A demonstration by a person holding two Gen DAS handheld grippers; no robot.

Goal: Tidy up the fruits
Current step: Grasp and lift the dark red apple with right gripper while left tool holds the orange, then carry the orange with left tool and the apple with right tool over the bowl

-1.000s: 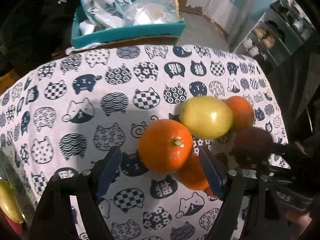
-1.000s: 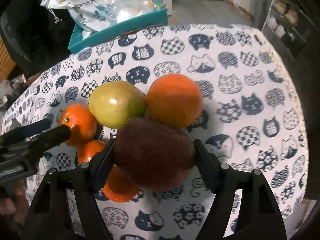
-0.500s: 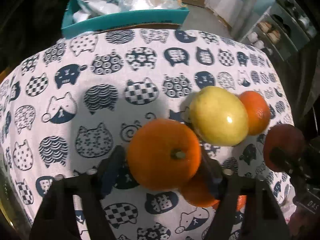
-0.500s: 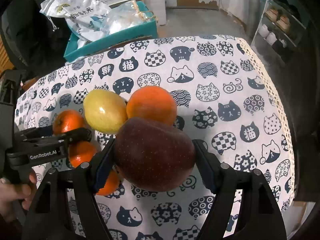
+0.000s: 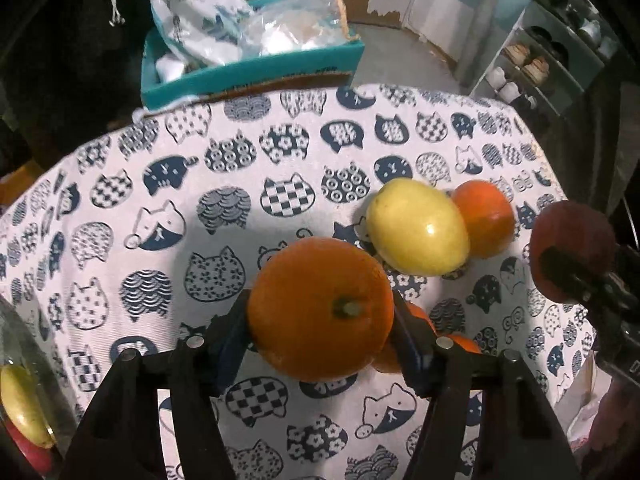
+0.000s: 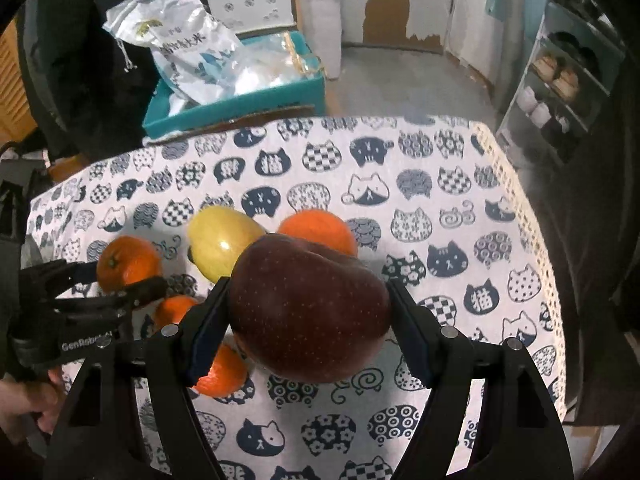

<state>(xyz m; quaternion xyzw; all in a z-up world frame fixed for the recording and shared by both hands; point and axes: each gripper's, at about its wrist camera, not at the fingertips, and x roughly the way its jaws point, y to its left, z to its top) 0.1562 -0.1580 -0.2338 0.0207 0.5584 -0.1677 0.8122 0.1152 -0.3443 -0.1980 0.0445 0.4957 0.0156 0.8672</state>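
Note:
My left gripper (image 5: 320, 320) is shut on an orange (image 5: 320, 308) with its stem end facing the camera, held just above the cat-print tablecloth (image 5: 160, 240). My right gripper (image 6: 310, 320) is shut on a dark red apple (image 6: 310, 312), lifted off the cloth. On the cloth lie a yellow fruit (image 5: 416, 226) and an orange (image 5: 484, 218) touching it. The right wrist view shows two more oranges (image 6: 174, 310) (image 6: 222, 372) lying below the left gripper (image 6: 128, 276) and its orange (image 6: 126, 262).
A teal box (image 5: 256, 68) with plastic bags stands past the table's far edge. A clear bowl (image 5: 24, 360) holding a yellow fruit shows at the lower left. A shelf with shoes (image 6: 560, 80) stands to the right, beyond the cloth's lace edge (image 6: 532, 240).
The left gripper's jaws closed onto the near orange and lifted it slightly off the cloth. The right gripper has risen with the red apple.

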